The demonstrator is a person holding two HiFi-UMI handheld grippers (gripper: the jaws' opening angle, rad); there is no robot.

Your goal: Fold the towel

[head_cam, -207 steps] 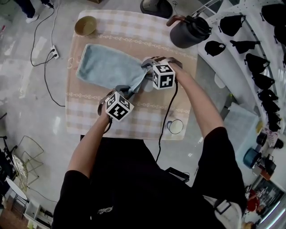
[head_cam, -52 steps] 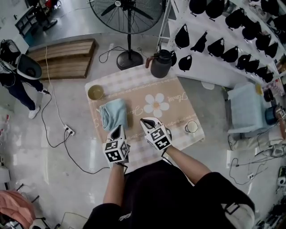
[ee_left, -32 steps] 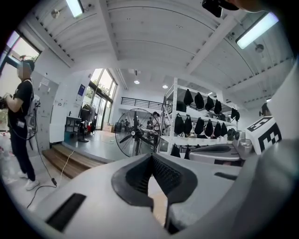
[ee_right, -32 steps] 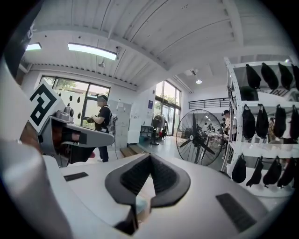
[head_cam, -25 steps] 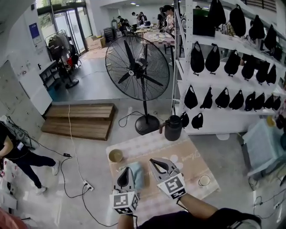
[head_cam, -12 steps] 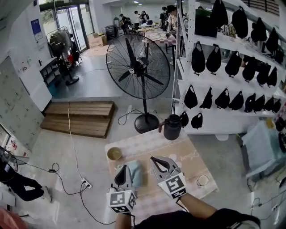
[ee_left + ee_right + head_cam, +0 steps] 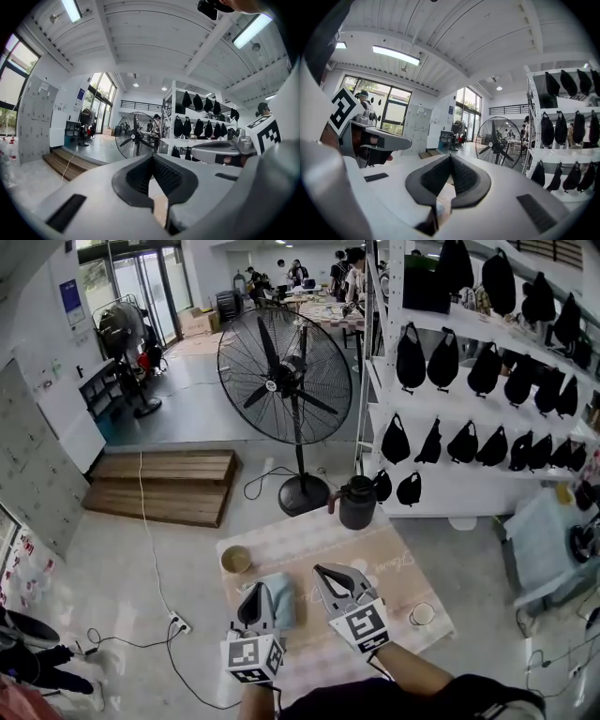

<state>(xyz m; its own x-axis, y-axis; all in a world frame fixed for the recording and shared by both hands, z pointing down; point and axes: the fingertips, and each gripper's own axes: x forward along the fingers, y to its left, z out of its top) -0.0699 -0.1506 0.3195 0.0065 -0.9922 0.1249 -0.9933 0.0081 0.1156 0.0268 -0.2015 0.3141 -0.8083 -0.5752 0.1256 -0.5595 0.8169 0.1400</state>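
Head view shows soft folded blue towel (image 7: 279,602); left gripper (image 7: 253,596), right gripper (image 7: 327,575) clenched empty.

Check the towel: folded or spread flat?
Folded: the towel lies as a small, compact blue bundle on the table, not as a spread sheet.

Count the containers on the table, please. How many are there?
3: a tan bowl at the far left corner, a dark jug at the far right corner, a cup near the right edge. Others may be hidden.
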